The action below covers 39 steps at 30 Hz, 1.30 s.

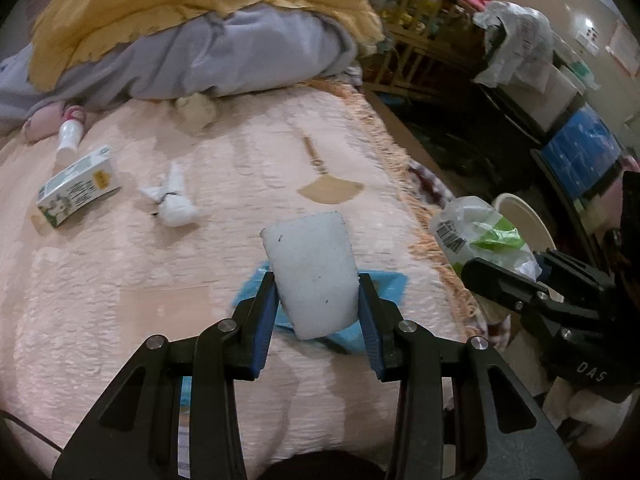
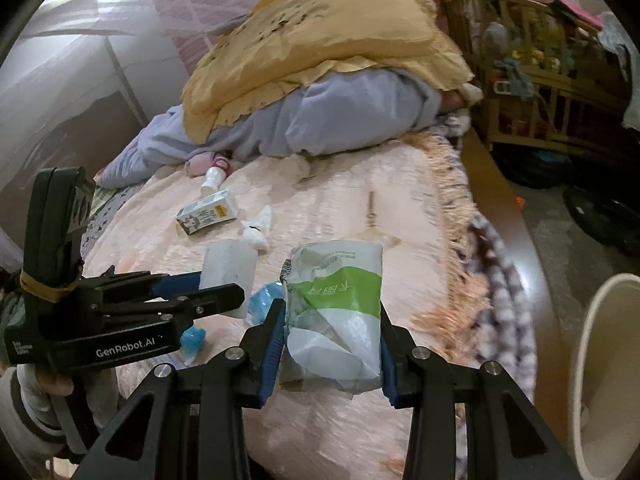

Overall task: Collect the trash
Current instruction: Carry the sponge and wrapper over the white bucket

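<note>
My left gripper [image 1: 317,286] is shut on a white plastic cup [image 1: 312,268], held above the pink bedspread [image 1: 160,264]; the cup also shows in the right wrist view [image 2: 228,276]. My right gripper [image 2: 331,312] is shut on a crumpled white-and-green plastic wrapper [image 2: 336,304], which also shows in the left wrist view [image 1: 480,236] past the bed's right edge. A blue wrapper [image 1: 384,284] lies on the bed under the cup. A green-and-white carton [image 1: 78,188], a knotted white tissue bundle [image 1: 172,202] and a small white bottle [image 1: 68,138] lie farther back on the left.
A cream trash bin [image 2: 604,364] stands on the floor right of the bed; its rim shows in the left wrist view [image 1: 524,212]. A pile of yellow and grey bedding [image 1: 192,40] fills the bed's far end. A wooden crib [image 2: 540,68] and clutter stand at the right.
</note>
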Available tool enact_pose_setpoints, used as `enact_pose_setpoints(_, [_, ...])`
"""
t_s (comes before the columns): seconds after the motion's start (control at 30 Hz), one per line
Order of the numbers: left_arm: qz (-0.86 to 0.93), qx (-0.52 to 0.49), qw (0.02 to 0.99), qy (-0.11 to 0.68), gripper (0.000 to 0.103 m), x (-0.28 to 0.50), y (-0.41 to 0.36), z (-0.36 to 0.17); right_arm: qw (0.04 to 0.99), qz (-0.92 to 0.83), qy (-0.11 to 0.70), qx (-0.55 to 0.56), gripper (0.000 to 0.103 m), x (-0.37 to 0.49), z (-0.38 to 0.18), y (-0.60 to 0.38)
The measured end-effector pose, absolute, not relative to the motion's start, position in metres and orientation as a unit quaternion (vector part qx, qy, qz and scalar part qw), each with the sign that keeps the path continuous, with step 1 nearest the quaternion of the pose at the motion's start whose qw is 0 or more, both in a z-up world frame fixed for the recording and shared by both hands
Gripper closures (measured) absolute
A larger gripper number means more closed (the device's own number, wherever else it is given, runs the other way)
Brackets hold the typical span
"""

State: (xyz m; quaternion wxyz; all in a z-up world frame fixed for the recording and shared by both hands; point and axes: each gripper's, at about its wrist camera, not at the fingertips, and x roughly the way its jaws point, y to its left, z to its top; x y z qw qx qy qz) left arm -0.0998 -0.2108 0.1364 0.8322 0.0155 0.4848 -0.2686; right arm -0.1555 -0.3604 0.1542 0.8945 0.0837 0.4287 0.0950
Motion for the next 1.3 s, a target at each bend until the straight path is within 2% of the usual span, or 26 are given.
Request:
enact_pose_setpoints(0.57, [-0.328, 0.066, 0.814, 0.474, 0.066, -0.131, -0.307, 0.142, 0.907, 0.015, 0.404, 0.12, 0.064, -0.213, 0.168, -0.451])
enact_pose_setpoints(1.3, [-0.388, 0.104, 0.779, 0.482, 0.066, -0.151, -0.422, 0.125, 0.892, -0.105, 0.396, 0.193, 0.064, -0.265, 0.144, -0.573])
